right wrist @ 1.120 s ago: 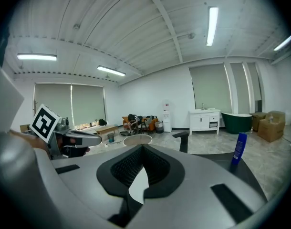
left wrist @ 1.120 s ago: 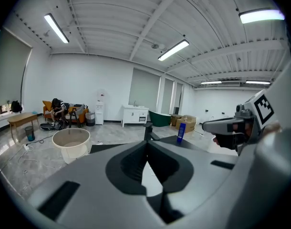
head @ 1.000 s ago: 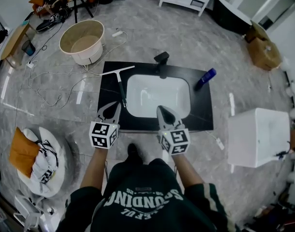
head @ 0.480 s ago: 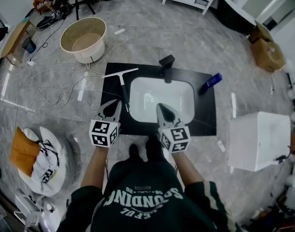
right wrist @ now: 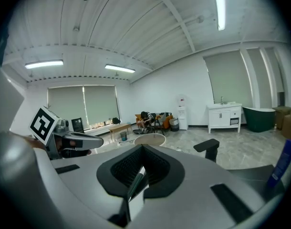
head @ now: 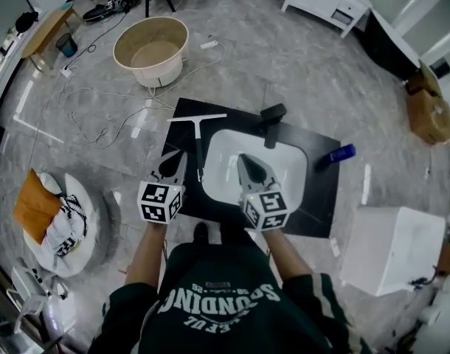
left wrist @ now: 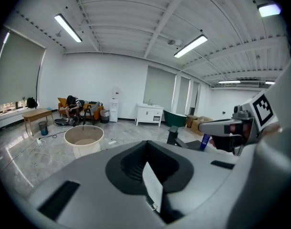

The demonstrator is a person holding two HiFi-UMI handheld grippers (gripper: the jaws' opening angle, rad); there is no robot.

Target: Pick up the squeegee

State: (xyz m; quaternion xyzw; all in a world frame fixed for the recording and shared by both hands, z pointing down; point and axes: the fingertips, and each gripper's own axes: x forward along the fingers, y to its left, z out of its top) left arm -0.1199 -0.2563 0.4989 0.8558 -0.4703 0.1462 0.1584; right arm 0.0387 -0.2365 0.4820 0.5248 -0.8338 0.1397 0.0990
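Note:
The squeegee (head: pixel 198 137) lies on the black countertop (head: pixel 322 198), left of the white sink basin (head: pixel 284 169). Its white blade is at the far end and its thin handle points back toward me. My left gripper (head: pixel 175 158) hovers shut and empty just left of the handle's near end, not touching it. My right gripper (head: pixel 242 158) is over the basin's near left part, jaws together with nothing in them. In the left gripper view (left wrist: pixel 146 162) and the right gripper view (right wrist: pixel 140 168) the gripper bodies hide the squeegee.
A black faucet (head: pixel 272 120) stands behind the basin and a blue bottle (head: pixel 337 155) lies on the counter's right end. A beige tub (head: pixel 153 50) and loose cables (head: pixel 92 116) are on the floor at far left, a white box (head: pixel 391 253) at right.
Both grippers have moved forward over the countertop's near part, and the person has stepped closer to it. The left gripper is now beside the squeegee handle. Both pairs of jaws stayed together.

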